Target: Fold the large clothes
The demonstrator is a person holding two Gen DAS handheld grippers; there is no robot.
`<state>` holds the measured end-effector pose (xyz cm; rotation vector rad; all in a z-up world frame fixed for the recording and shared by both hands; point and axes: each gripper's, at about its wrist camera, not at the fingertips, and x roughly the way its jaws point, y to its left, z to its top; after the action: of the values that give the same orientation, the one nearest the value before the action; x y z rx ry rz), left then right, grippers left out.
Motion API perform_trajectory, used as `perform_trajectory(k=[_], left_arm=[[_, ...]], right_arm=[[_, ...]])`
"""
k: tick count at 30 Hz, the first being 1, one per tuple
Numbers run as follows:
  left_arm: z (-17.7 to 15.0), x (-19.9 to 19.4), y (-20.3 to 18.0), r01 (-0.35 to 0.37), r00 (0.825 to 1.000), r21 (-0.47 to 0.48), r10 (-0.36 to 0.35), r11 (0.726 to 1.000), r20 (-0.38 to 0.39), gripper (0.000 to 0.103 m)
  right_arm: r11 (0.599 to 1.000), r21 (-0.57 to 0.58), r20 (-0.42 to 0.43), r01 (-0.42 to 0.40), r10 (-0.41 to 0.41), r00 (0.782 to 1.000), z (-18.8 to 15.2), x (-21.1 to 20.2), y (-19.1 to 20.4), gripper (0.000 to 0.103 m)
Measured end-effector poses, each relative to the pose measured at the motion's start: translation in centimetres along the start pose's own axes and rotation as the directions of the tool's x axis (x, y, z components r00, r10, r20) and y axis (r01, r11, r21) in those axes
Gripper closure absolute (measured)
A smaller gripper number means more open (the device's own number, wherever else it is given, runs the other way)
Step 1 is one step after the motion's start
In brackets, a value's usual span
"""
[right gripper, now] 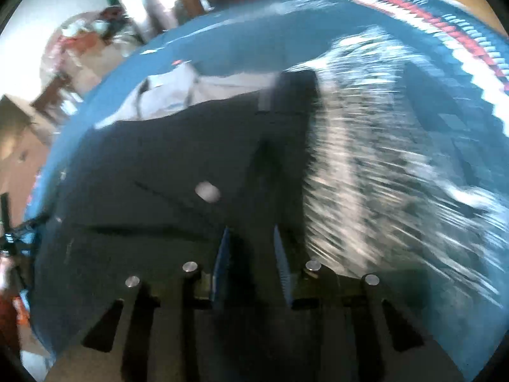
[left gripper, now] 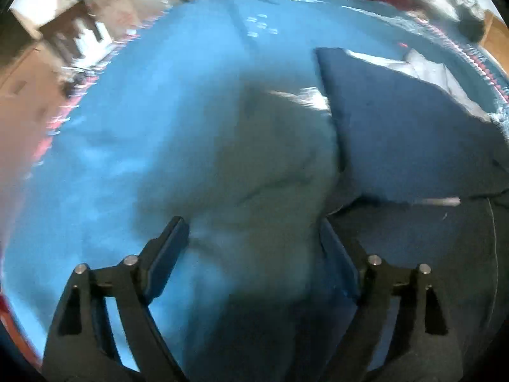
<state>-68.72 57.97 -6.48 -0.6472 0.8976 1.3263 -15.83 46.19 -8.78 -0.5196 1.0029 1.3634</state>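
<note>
A large dark navy garment (left gripper: 397,133) lies on the blue cover (left gripper: 152,102), and a paler grey-blue bulge of cloth (left gripper: 254,175) rises beside it. My left gripper (left gripper: 251,242) hangs over that bulge with its jaws wide apart; the cloth lies between the fingers, and no pad visibly presses on it. In the right wrist view the same dark garment (right gripper: 165,165) fills the middle. My right gripper (right gripper: 251,254) stands just above it, jaws partly apart, dark cloth showing in the gap. A white piece of clothing (right gripper: 165,95) lies beyond the garment's far edge.
The blue cover (right gripper: 222,47) has a red and white patterned border (right gripper: 445,28). A blurred grey and white streaked cloth (right gripper: 381,165) lies right of the dark garment. Furniture and boxes (left gripper: 63,38) stand beyond the cover's left edge. Both views are motion-blurred.
</note>
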Motion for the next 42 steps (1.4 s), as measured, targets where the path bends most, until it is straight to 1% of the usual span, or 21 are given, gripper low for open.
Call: perform_trajectory(k=[1,2,3,4,5,6,7,9,10,11,12,13,14,16,18,20,21,24,28,42], left_arm=[[-1.1,-1.3,0.3,0.036,0.999,-0.03,-0.036,0.999,0.016,0.019],[-1.8,-2.3,-0.3,0.035,0.999,-0.031,-0.034,0.999,0.04,0.019],[-2.4,-3.1,-1.3,0.029,0.998,-0.021,-0.028,0.999,0.065,0.019],[-3.6,-4.6,-2.9,0.041,0.993,-0.004,-0.04,0.999,0.109,0.018],[-4.2,-5.2,-3.8,0.055,0.989,0.0,-0.054,0.999,0.135,0.017],[-4.6,-5.7,-5.3,0.07,0.985,0.003,-0.069,0.998,0.16,0.015],[-5.5,-6.1,-6.9,0.091,0.979,0.011,-0.091,0.996,0.18,0.013],[-6.8,-5.8,-8.9,0.088,0.979,0.038,-0.094,0.995,0.183,0.011],[-7.1,-5.5,-8.9,0.083,0.981,0.048,-0.09,0.995,0.174,0.01],[-7.1,-4.7,-8.8,0.078,0.985,0.051,-0.085,0.996,0.148,0.009],[-7.8,-3.7,-8.0,0.08,0.989,0.046,-0.085,0.996,0.118,0.006],[-8.1,-3.0,-7.6,0.095,0.989,0.031,-0.098,0.995,0.109,0.002],[-8.3,-3.0,-7.2,0.115,0.987,0.019,-0.117,0.993,0.113,0.0],[-8.3,-3.1,-7.2,0.132,0.985,0.008,-0.132,0.991,0.108,0.0],[-8.7,-3.1,-7.5,0.118,0.986,0.021,-0.12,0.993,0.117,0.0],[-8.8,-2.9,-7.3,0.118,0.985,0.019,-0.119,0.993,0.126,0.0],[-8.6,-2.8,-7.1,0.118,0.985,0.019,-0.119,0.993,0.128,0.0],[-8.8,-2.7,-7.2,0.114,0.985,0.021,-0.115,0.993,0.132,0.0],[-9.0,-2.6,-7.4,0.112,0.984,0.02,-0.114,0.993,0.134,0.0],[-8.8,-2.4,-7.6,0.107,0.985,0.022,-0.109,0.994,0.137,0.0]], right_arm=[[0.998,-0.019,0.016,0.059,-0.059,0.998,-0.8,-1.7,0.0,0.057],[0.993,-0.023,0.041,0.114,-0.113,0.993,-1.7,-3.6,0.3,0.055],[0.99,-0.011,0.057,0.137,-0.136,0.989,-2.6,-4.9,0.4,0.045],[0.988,0.001,0.069,0.156,-0.155,0.985,-3.8,-6.2,0.6,0.032],[0.981,0.012,0.081,0.193,-0.193,0.978,-5.3,-7.2,1.1,0.027],[0.975,0.015,0.094,0.223,-0.223,0.97,-6.8,-7.9,2.0,0.024],[0.973,0.015,0.102,0.231,-0.232,0.967,-7.8,-8.1,2.7,0.024],[0.974,0.032,0.097,0.223,-0.225,0.969,-9.9,-7.9,3.9,0.024],[0.977,0.044,0.094,0.208,-0.212,0.973,-10.8,-7.8,4.4,0.024],[0.977,0.046,0.096,0.207,-0.21,0.973,-11.5,-7.4,5.1,0.024],[0.976,0.04,0.101,0.215,-0.218,0.971,-12.1,-6.8,5.8,0.025],[0.973,0.028,0.097,0.231,-0.232,0.968,-12.8,-6.4,6.2,0.024],[0.969,0.014,0.085,0.248,-0.248,0.965,-13.3,-5.8,6.4,0.023],[0.966,0.002,0.078,0.26,-0.259,0.963,-14.3,-4.9,6.3,0.011],[0.963,0.021,0.096,0.27,-0.27,0.958,-15.0,-4.3,5.9,0.002],[0.971,0.075,0.096,0.225,-0.232,0.968,-15.3,-3.6,4.9,0.001],[0.972,0.079,0.101,0.22,-0.228,0.968,-15.4,-3.7,4.7,0.001],[0.968,0.063,0.105,0.242,-0.248,0.963,-15.4,-3.6,5.1,0.0],[0.973,0.062,0.117,0.223,-0.229,0.966,-15.8,-3.4,4.9,0.0],[0.975,0.061,0.134,0.212,-0.219,0.967,-15.9,-3.3,4.9,0.0]])
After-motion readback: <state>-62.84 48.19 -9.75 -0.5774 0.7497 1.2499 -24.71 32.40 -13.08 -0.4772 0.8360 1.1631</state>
